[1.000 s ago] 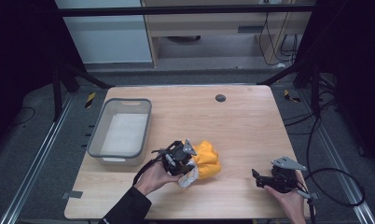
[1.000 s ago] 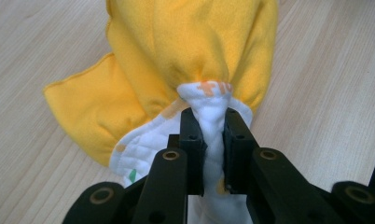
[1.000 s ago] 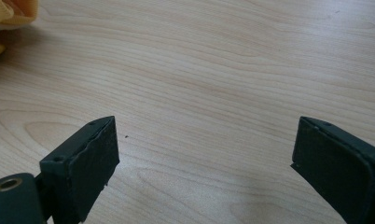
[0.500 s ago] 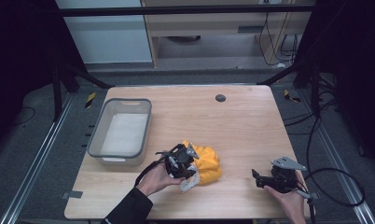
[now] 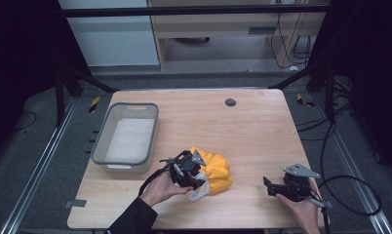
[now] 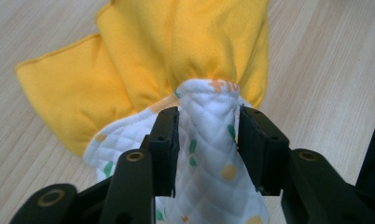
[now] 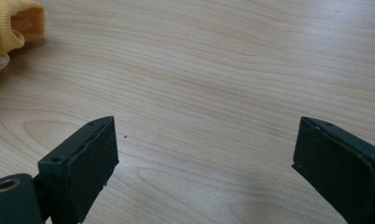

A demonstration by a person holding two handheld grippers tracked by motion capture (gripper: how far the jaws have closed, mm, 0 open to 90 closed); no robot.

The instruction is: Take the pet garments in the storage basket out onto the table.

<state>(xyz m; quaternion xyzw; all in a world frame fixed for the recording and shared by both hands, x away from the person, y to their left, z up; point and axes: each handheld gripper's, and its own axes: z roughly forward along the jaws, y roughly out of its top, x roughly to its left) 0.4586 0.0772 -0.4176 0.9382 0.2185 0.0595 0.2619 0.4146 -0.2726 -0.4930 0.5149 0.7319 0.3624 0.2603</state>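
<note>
A bunched cloth (image 5: 217,171), yellow on one side and white quilted with small prints on the other, lies on the wooden table (image 5: 243,131) near its front middle. My left gripper (image 5: 198,178) is at the cloth's left edge. In the left gripper view its jaws are shut on a fold of the white quilted side of the cloth (image 6: 190,51), at the left gripper (image 6: 208,126). My right gripper (image 5: 268,184) rests low at the front right, apart from the cloth. Its jaws stand wide open over bare wood at the right gripper (image 7: 204,140), and a corner of the cloth (image 7: 13,23) shows at the upper left.
A grey plastic bin (image 5: 102,146) with a pale bottom stands at the table's left, just beyond my left hand. A small black disc (image 5: 230,102) lies near the far edge. Cables trail off the right side onto the floor.
My left gripper has shifted slightly toward the front edge, drawing the cloth with it. The right gripper has stayed where it was.
</note>
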